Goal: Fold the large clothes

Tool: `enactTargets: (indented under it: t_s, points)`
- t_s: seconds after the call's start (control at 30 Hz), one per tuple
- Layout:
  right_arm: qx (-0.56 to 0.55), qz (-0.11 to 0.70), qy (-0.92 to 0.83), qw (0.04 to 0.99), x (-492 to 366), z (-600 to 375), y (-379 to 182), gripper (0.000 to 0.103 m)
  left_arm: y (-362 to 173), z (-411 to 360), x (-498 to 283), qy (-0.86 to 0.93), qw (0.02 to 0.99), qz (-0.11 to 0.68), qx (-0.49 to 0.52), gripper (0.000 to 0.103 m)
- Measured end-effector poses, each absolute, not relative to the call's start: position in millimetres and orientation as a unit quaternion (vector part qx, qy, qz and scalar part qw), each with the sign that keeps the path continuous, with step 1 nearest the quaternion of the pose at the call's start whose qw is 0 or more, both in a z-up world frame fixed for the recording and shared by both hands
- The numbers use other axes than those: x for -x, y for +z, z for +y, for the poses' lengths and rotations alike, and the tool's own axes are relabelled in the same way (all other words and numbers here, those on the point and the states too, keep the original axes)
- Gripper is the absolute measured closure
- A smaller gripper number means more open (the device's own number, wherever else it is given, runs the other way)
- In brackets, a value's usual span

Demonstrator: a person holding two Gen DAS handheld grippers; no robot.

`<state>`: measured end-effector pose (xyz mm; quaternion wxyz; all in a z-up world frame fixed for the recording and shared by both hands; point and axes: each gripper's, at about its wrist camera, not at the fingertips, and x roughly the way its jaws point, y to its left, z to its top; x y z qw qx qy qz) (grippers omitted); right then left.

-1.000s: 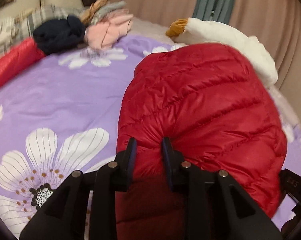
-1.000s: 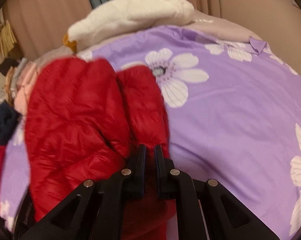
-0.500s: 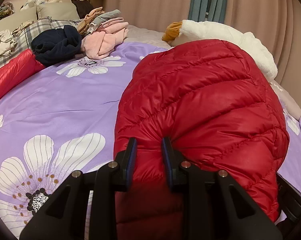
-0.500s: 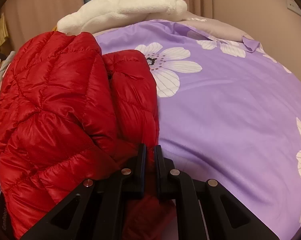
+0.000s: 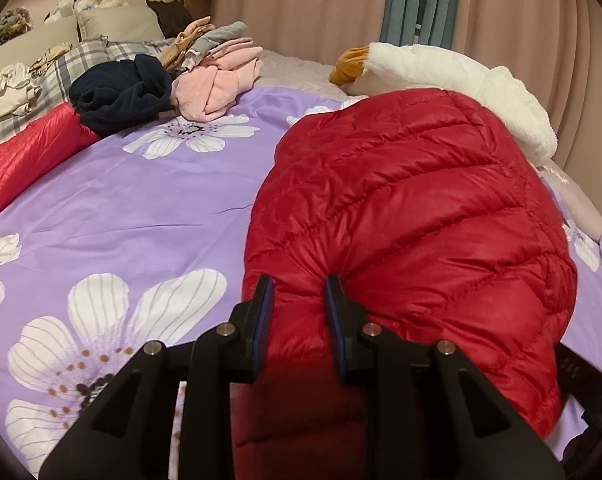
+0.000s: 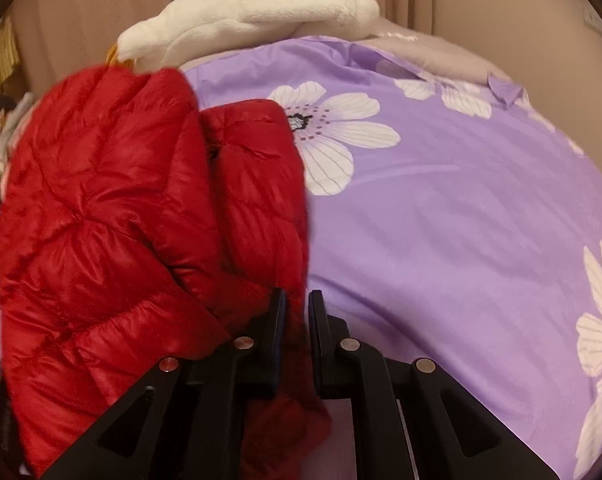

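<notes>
A red quilted down jacket (image 5: 413, 216) lies bunched on the purple flowered bedspread (image 5: 141, 208). My left gripper (image 5: 297, 292) is shut on the jacket's near edge, with fabric bulging between the fingers. In the right wrist view the same jacket (image 6: 121, 220) fills the left half, folded over itself. My right gripper (image 6: 297, 304) is shut on another edge of the jacket, with a narrow strip of red fabric pinched between its fingers. The jacket hangs a little lifted between the two grippers.
A white plush goose (image 5: 461, 76) lies at the far side by the curtains. A pile of pink, navy and grey clothes (image 5: 173, 80) sits at the far left, with another red garment (image 5: 25, 156) beside it. Bedspread (image 6: 461, 220) stretches to the right.
Both grippers have kept their hold. The jacket has risen and bunched up, then settled slightly lower and wider; the left view has tilted to show more of the room.
</notes>
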<state>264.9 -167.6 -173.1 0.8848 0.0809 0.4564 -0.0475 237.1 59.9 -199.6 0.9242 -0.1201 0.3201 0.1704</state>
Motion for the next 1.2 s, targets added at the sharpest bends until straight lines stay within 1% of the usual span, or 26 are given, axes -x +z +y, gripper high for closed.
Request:
enactTargets:
  t_s: [0.03,0.1,0.23,0.4,0.57,0.8,0.93,1.07,1.2]
  points:
    - [-0.094,0.457,-0.044,0.884,-262.1,-171.4,-168.8,0.094,-195.5,61.9,-233.4,0.166,0.924,0.321,0.125,0.079]
    - [-0.112,0.452,-0.034,0.884,-255.1,-177.9,-158.9,0.094,-183.1,66.2,-220.2,0.153,0.926,0.313,0.146,0.077]
    - [-0.091,0.444,-0.025,0.891,-242.1,-181.7,-132.8,0.094,-147.5,60.5,-196.0,0.149,0.940,0.281,0.123,0.077]
    - [-0.088,0.413,-0.005,0.906,-213.0,-184.6,-87.7,0.094,-95.9,55.2,-158.7,0.102,0.954,0.246,0.139,0.077]
    - [-0.084,0.373,0.029,0.923,-183.1,-179.4,-38.0,0.094,-53.6,47.2,-124.1,0.090,0.963,0.221,0.123,0.077]
    - [-0.056,0.328,0.058,0.941,-146.7,-170.9,5.9,0.094,-20.2,47.7,-82.4,0.073,0.968,0.205,0.125,0.077]
    - [-0.055,0.316,0.076,0.944,-127.5,-171.0,24.2,0.094,-1.1,40.5,-63.2,0.063,0.973,0.200,0.098,0.077]
    - [-0.052,0.303,0.093,0.947,-109.6,-171.8,40.0,0.094,15.9,43.7,-43.3,0.040,0.975,0.199,0.092,0.077]
    - [-0.040,0.286,0.105,0.952,-90.4,-169.6,52.3,0.091,30.6,48.9,-27.2,0.037,0.976,0.195,0.095,0.077]
